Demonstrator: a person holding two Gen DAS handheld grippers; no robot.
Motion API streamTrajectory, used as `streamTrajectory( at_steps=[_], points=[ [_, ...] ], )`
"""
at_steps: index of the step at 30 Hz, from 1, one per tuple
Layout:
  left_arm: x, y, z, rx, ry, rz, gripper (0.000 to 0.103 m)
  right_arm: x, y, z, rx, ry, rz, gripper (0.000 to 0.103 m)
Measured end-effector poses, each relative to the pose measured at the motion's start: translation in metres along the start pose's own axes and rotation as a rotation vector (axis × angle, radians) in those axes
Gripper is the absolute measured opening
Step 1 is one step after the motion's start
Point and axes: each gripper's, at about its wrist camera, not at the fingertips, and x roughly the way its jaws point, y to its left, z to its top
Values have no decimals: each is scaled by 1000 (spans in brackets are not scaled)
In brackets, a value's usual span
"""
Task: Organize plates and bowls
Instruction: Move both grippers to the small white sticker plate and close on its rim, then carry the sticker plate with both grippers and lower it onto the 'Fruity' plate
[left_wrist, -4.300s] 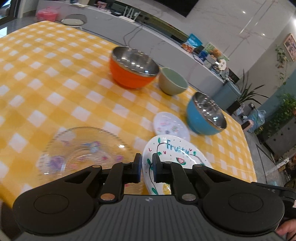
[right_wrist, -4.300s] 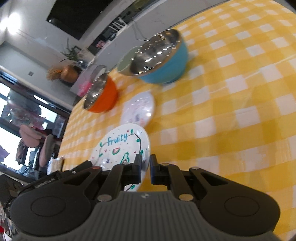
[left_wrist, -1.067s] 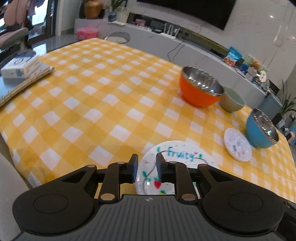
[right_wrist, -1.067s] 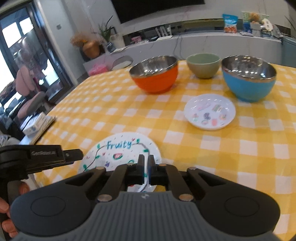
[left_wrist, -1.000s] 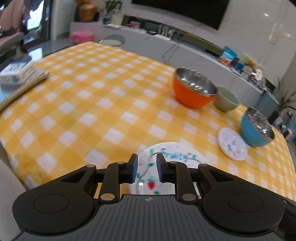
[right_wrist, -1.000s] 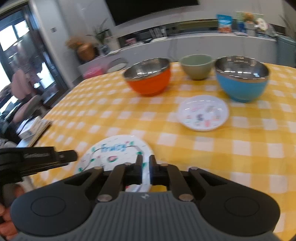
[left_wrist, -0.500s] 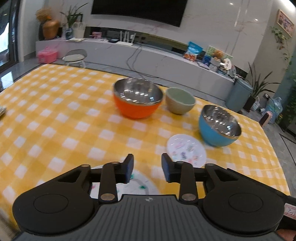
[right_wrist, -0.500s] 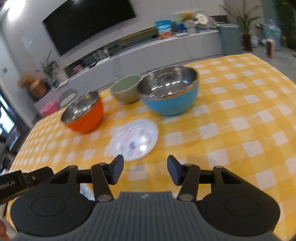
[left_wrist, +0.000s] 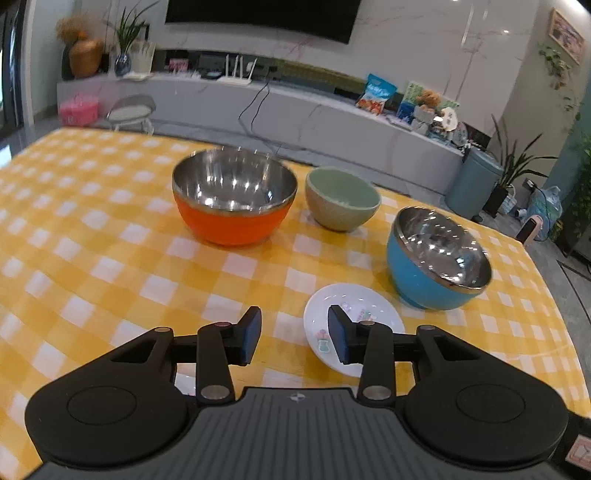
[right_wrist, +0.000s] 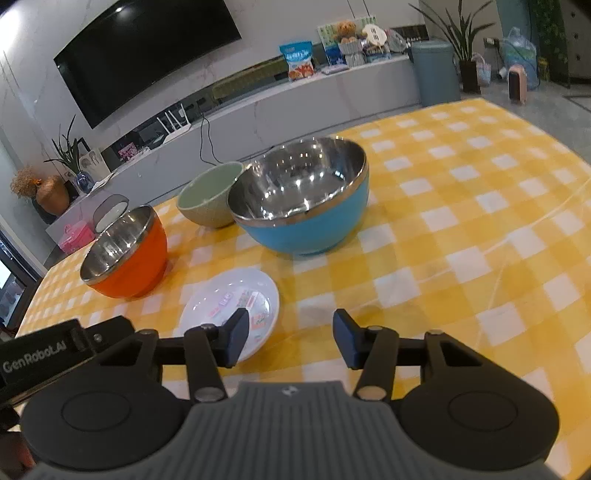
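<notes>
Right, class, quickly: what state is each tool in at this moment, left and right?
Left tool: open, holding nothing; its jaws have just been opening.
Right tool: open, holding nothing, after opening wide.

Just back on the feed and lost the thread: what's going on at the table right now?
A person is sorting dishes on a yellow checked tablecloth with a gripper in each hand. The left gripper and right gripper are both open and empty; their fingers have just been opening. Both point toward the small white plate, which lies flat in front of the orange bowl, green bowl and blue bowl. The three bowls stand apart, not yet stacked.
</notes>
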Motion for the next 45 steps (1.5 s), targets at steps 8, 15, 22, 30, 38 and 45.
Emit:
streamTrajectory(
  at_steps=[8, 15, 22, 30, 38, 45],
  points=[
    [27, 2, -2, -17, 41, 5, 46, 21, 1, -3, -7, 25, 3, 40],
    [44, 4, -7, -20, 94, -3, 36, 29, 2, -4, -31, 30, 7, 29],
    [44, -6, -11, 32, 80, -35, 9, 31, 6, -5, -59, 30, 42, 7],
    [41, -9, -11, 49, 79, -38, 5, 30, 9, -5, -75, 35, 46, 5],
    [31, -5, -6, 31, 67, -53, 4, 28, 3, -4, -2, 50, 87, 3],
    [17, -1, -2, 18, 57, -52, 4, 18, 6, -2, -2, 22, 109, 2]
  ],
)
